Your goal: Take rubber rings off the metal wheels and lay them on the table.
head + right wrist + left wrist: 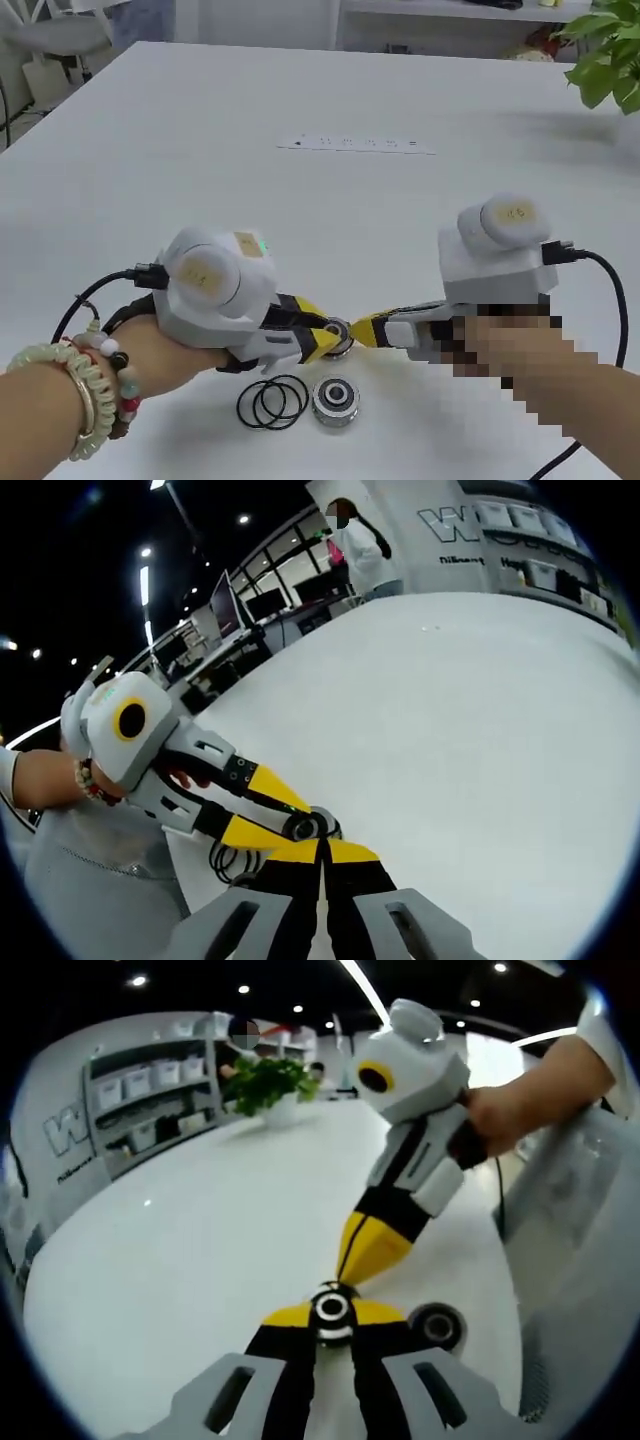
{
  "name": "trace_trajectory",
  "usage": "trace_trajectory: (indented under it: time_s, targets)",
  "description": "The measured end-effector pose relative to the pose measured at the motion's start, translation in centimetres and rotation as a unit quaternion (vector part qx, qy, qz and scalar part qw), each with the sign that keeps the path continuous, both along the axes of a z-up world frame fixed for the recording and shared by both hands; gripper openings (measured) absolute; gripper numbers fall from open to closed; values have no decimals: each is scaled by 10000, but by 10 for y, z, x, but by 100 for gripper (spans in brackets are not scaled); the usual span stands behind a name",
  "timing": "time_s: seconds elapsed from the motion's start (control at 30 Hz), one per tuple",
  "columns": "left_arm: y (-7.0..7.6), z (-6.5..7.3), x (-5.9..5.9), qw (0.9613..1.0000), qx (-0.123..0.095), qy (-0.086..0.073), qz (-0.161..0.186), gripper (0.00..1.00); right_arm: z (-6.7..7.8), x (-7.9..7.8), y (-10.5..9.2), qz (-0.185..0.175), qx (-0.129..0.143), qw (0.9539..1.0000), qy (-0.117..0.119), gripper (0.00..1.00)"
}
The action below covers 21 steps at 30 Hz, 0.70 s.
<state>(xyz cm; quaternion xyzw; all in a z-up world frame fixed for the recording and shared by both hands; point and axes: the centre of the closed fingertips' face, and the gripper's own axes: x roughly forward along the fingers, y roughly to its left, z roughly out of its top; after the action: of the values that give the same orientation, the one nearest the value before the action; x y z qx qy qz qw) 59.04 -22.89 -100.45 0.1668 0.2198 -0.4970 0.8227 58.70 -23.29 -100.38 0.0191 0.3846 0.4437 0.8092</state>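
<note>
**2 claws meet on 1 metal wheel above the table**

In the head view the left claw (322, 340) is clamped narrow on a small metal wheel (338, 333), holding it just above the white table (200, 150). The left gripper view shows the wheel face-on, gripped between the yellow jaw tips on either side of it.

The right claw (362, 330) comes in from the opposite side, its yellow tips touching the rim of that same wheel. In the right gripper view its jaws lie pressed together with barely a line between them. I cannot tell whether they pinch a rubber ring on the wheel or just rest against it.

A 2nd metal wheel (335, 400) stands on the table, just in front of the claws on the person's side. Touching it on its left lies a cluster of loose black rubber rings (272, 402), flat and overlapping.

Bead bracelets (90, 390) circle the left wrist. A potted plant (610, 60) stands at the table's far right corner.
</note>
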Motion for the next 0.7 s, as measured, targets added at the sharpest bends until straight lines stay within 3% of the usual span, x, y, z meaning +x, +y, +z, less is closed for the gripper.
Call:
trace_trajectory:
  time_s: [0.7]
  targets:
    - [1, 0, 0, 10000, -35, -2, 23, 14, 5, -2, 6, 148, -17, 9998, -157, 0]
